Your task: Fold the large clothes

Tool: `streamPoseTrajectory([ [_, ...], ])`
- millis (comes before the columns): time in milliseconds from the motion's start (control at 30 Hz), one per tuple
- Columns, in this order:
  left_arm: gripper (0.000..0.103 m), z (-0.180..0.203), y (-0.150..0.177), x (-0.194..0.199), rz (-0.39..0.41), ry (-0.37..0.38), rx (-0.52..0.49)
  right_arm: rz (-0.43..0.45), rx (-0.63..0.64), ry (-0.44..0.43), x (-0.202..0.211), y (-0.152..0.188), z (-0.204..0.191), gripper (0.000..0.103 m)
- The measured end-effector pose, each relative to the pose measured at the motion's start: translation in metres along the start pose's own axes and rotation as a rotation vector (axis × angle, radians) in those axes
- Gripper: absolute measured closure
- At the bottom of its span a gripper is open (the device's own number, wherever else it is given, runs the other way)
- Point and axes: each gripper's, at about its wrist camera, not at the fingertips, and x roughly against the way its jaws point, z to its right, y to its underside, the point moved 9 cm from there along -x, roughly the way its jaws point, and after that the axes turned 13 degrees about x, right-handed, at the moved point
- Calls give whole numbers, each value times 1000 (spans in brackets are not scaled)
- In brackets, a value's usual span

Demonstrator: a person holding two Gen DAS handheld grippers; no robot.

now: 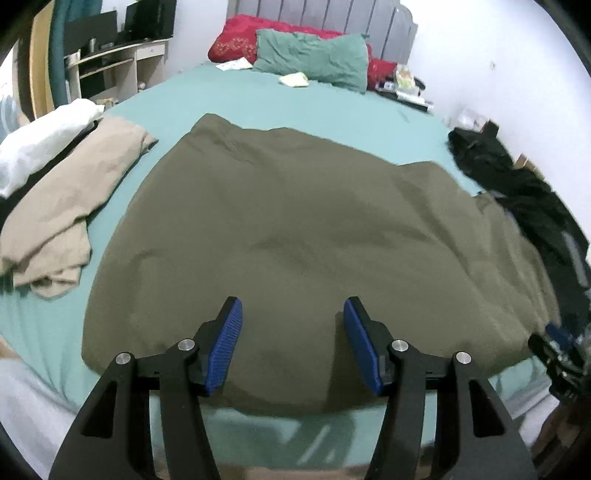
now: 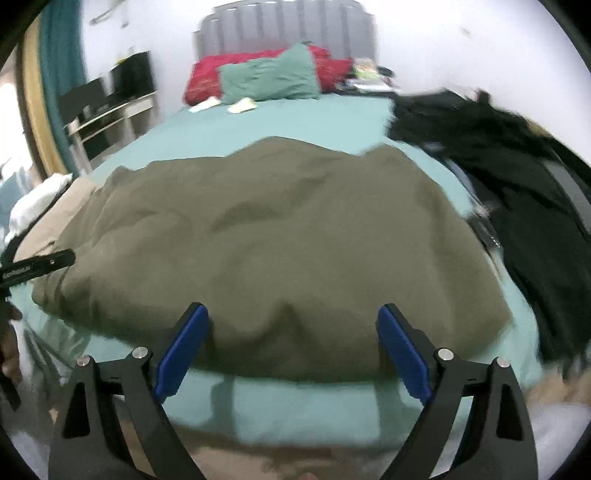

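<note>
Olive garment: one large piece of soft, matte cloth, spread in a broad rounded shape across the near half of the bed, its near edge along the mattress edge. Its type cannot be made out. Other clothes: one beige piece, crumpled, to the left; one white piece beyond it, cut off by the frame; one black heap, blurred, to the right. Pillows: two, one red, one green, against a ribbed grey headboard. Left tongs: black arms, ribbed blue pads, jaws apart over the garment's near edge, gripping nothing. Right tongs: jaws spread wider, likewise empty; its view is motion-blurred.
</note>
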Motion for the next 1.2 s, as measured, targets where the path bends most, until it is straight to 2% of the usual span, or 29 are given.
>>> streamPoseTrajectory([
  [133,43,21,13,12,16,42,-5,-33,-178,-21,10,23,31,11],
  [200,43,32,19,16,14,57,-22,-34,-276,-80,8,30,42,11],
  [400,43,76,22,20,25,116,-119,-51,-443,-196,-16,37,57,11],
  [467,43,88,19,13,28,124,-142,-60,-463,-200,-26,38,59,9],
  [567,43,104,16,-1,18,135,-153,-17,-465,-207,-34,25,66,7],
  [733,43,121,12,-31,-20,123,-165,40,-537,-268,-55,8,75,7],
  [800,43,123,16,-53,-65,100,-181,81,-535,-276,-59,-7,72,7],
  [867,42,116,24,-73,-85,45,-192,118,-523,-292,-60,-19,69,7],
  [967,42,116,27,-80,-63,3,-201,179,-495,-317,-62,-40,61,6],
  [1067,42,121,19,-73,-94,-11,-183,146,-501,-299,-75,-42,59,6],
  [1133,42,131,-3,-60,-42,18,-188,82,-562,-257,-84,-24,65,6],
  [1200,42,138,-22,-59,6,9,-216,106,-588,-283,-81,-17,68,8],
])
